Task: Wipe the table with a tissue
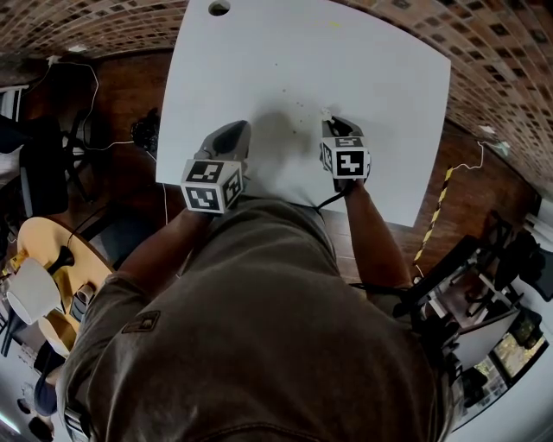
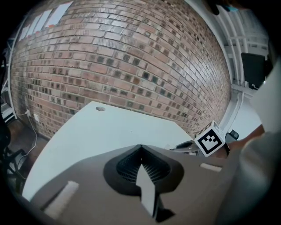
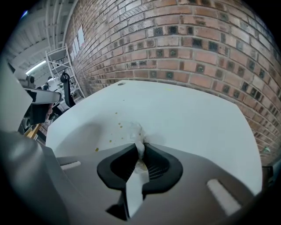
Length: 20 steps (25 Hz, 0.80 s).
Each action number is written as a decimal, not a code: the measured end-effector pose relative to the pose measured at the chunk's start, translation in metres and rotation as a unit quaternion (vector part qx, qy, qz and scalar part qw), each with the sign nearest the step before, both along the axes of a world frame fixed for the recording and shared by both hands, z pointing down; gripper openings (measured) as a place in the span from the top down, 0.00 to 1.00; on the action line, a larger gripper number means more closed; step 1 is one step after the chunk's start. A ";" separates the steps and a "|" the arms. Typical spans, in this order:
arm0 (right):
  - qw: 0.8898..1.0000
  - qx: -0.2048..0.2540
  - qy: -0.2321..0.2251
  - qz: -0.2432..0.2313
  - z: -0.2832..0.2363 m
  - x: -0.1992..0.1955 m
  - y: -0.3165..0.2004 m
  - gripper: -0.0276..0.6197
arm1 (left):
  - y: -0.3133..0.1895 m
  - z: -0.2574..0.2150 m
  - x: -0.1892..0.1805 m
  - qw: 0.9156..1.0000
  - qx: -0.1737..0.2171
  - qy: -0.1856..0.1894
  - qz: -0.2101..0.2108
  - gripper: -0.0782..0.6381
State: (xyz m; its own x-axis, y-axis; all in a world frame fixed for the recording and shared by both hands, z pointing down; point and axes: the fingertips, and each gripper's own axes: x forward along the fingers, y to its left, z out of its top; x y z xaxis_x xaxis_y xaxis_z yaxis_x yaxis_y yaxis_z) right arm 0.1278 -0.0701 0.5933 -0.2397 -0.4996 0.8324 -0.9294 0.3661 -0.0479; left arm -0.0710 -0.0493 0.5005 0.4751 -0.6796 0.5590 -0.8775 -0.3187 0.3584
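White table [image 1: 389, 104], lightly soiled
A round hole [image 1: 219, 8] is seen near its far edge; small yellowish specks [image 3: 120, 125] are scattered on top, with a crumpled tissue [image 3: 135, 130] touching just beside them.

The head view looks steeply down from above the person onto the white table [image 1: 285, 69], from its near edge. Both gripper views sit low and close over that near side and face across the table to the brick wall [image 2: 131, 57]. All three share the table surface and its round hole [image 1: 219, 7].
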 end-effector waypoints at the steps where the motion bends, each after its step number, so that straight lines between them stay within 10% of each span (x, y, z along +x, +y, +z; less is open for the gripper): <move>1: 1.000 0.000 0.000 -0.003 0.000 -0.003 0.000 0.88 | 0.001 0.000 -0.002 1.000 0.000 0.000 -0.002 0.89; 20: 1.000 0.011 -0.006 0.005 -0.016 -0.031 -0.008 0.88 | -0.003 0.007 -0.025 1.000 -0.005 0.016 0.007 0.89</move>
State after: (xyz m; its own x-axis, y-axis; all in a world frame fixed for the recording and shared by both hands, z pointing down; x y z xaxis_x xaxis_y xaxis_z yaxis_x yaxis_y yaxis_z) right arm 0.0970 -0.0781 0.5776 -0.2434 -0.5198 0.8189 -0.9327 0.3570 -0.0507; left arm -0.0963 -0.0523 0.5078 0.5025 -0.6670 0.5501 -0.8609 -0.3274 0.3894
